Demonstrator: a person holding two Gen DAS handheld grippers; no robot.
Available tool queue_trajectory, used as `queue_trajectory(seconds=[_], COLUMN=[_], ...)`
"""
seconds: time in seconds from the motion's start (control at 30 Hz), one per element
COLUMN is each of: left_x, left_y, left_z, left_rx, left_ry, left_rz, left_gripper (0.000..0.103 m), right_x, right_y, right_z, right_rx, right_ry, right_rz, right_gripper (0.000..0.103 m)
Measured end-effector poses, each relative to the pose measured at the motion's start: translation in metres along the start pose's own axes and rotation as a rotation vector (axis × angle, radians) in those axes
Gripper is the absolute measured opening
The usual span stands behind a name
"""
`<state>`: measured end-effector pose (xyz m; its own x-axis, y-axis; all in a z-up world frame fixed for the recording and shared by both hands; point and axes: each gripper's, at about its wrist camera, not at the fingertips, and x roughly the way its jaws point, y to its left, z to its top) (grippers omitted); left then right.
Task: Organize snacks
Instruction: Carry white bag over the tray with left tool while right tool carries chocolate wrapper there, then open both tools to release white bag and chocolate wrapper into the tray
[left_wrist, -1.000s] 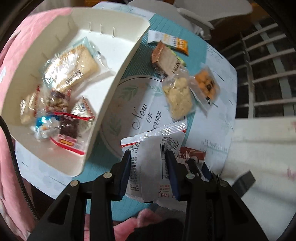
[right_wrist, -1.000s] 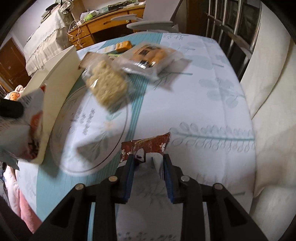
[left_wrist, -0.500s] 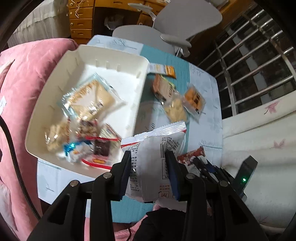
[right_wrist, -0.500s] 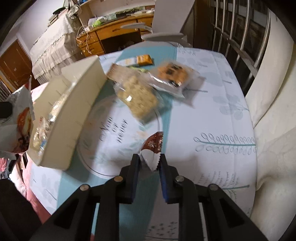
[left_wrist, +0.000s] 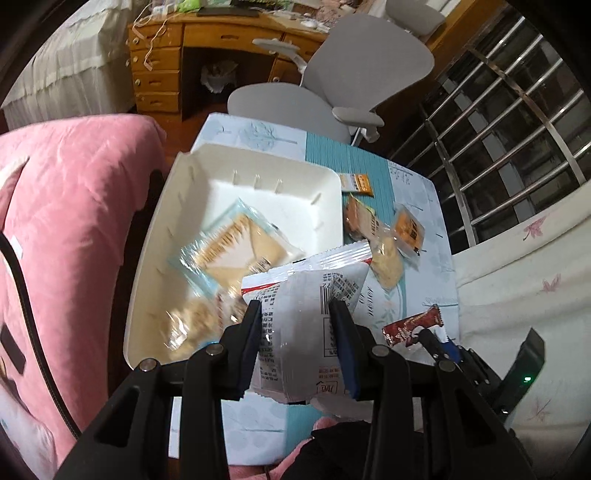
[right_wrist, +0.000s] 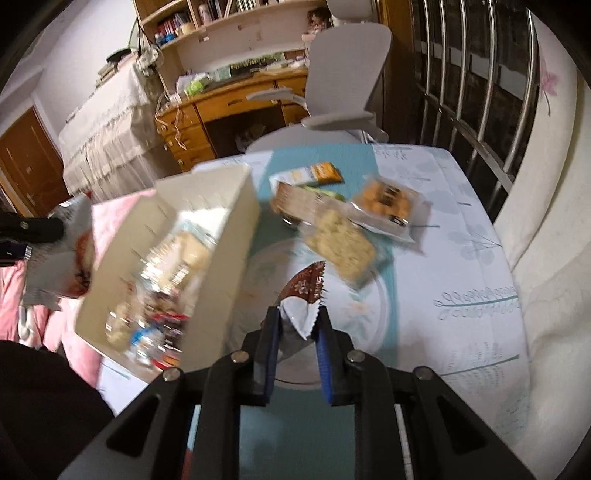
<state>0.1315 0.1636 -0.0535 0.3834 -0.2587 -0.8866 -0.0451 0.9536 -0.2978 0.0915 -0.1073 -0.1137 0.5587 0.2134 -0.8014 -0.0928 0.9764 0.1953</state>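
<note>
My left gripper is shut on a white snack bag with a red strip, held above the near right corner of the white tray. The tray holds several wrapped snacks, among them a blue-edged biscuit pack. My right gripper is shut on a dark red snack packet, held above the table to the right of the tray; this packet also shows in the left wrist view. Loose snacks lie on the table: an oat bar, an orange pack and an orange-white bar.
The table carries a white and teal cloth. A pink quilt lies left of the tray. A grey office chair and a wooden desk stand beyond the table. Window bars and white bedding are on the right.
Both grippers have risen and pulled back from the table with their packets. The left bag now hangs over the tray's near corner. The tray and loose snacks look farther away.
</note>
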Motion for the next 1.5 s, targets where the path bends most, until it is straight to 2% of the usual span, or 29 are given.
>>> queue_trajectory(seconds=[0.33,0.6,0.67,0.73,0.77,0.93,1.17,1.27,1.33,1.5], left_x=[0.001,0.016,0.017,0.019,0.019,0.026,0.029,0.033,0.038,0.054], left_y=[0.041,0.06,0.06,0.059,0.057,0.045,0.015,-0.006,-0.022,-0.067], left_z=[0.016,0.022,0.02,0.02,0.02,0.02,0.032,0.041,0.045,0.061], left_rx=[0.14,0.205,0.22,0.242,0.256,0.311,0.388,0.446,0.497,0.612], left_ry=[-0.03,0.006,0.017,0.028,0.033,0.077,0.141,0.188,0.213,0.283], left_rz=[-0.025,-0.029,-0.038,-0.038,-0.035,-0.031,-0.08,-0.097,-0.102,-0.11], left_gripper=[0.037,0.038,0.056,0.066,0.067,0.073,0.079,0.081,0.081,0.082], right_x=[-0.008,0.007,0.013,0.016,0.016,0.013,0.004,0.0,-0.001,0.0], right_y=[0.069,0.118,0.126,0.13,0.132,0.131,0.111,0.101,0.094,0.073], right_z=[0.007,-0.005,-0.008,-0.01,-0.01,-0.016,-0.019,-0.018,-0.017,-0.009], right_rx=[0.079,0.049,0.042,0.039,0.037,0.055,0.1,0.109,0.103,0.07], right_ry=[-0.102,-0.08,-0.051,-0.035,-0.032,-0.039,-0.041,-0.036,-0.033,-0.05], right_rz=[0.101,0.13,0.107,0.094,0.09,0.053,-0.005,-0.04,-0.066,-0.121], right_gripper=[0.018,0.02,0.025,0.032,0.033,0.041,0.041,0.043,0.05,0.057])
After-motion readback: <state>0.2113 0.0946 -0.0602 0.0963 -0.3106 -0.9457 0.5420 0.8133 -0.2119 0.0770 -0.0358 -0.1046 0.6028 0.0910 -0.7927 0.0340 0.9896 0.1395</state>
